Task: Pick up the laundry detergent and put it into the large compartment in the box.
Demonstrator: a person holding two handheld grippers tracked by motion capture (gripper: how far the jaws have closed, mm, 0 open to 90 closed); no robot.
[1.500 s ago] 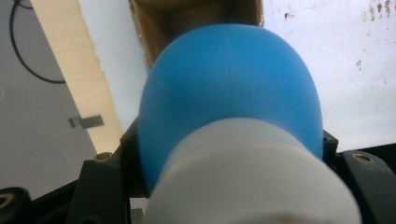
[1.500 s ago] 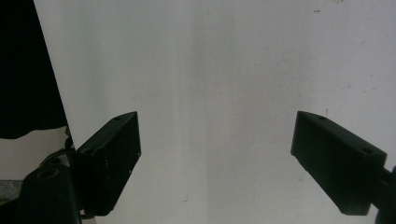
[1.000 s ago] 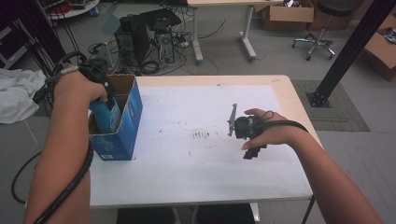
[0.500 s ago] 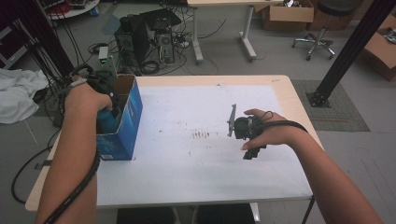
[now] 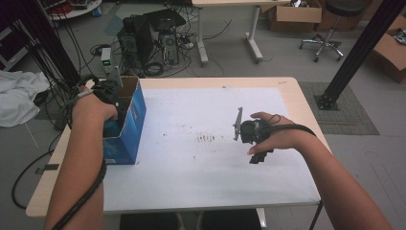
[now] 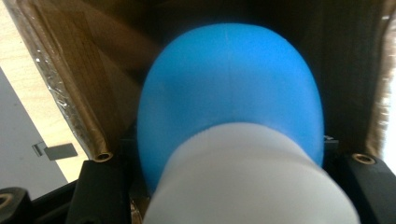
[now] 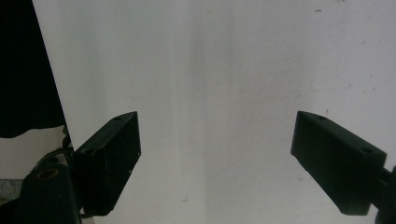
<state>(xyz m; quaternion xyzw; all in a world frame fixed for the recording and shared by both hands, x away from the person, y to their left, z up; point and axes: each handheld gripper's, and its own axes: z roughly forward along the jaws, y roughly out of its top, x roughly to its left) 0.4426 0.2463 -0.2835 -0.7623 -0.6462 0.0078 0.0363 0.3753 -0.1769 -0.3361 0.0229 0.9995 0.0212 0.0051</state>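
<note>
High view: your left hand-held gripper [image 5: 112, 108] lowers a blue object into the box [image 5: 136, 120] at the desk's [image 5: 191, 191] left edge.
Keep the jaws clamped on the blue-and-white object [image 6: 231, 107] until it rests on the box floor, stay clear of the cardboard walls, then let go and lift straight out. The left gripper view shows what the high view hides behind your hand: the object sits between the jaws, well inside the brown walls. The right gripper view shows your right hand-held gripper [image 7: 217, 158] with jaws apart and empty above the bare white desk.
</note>
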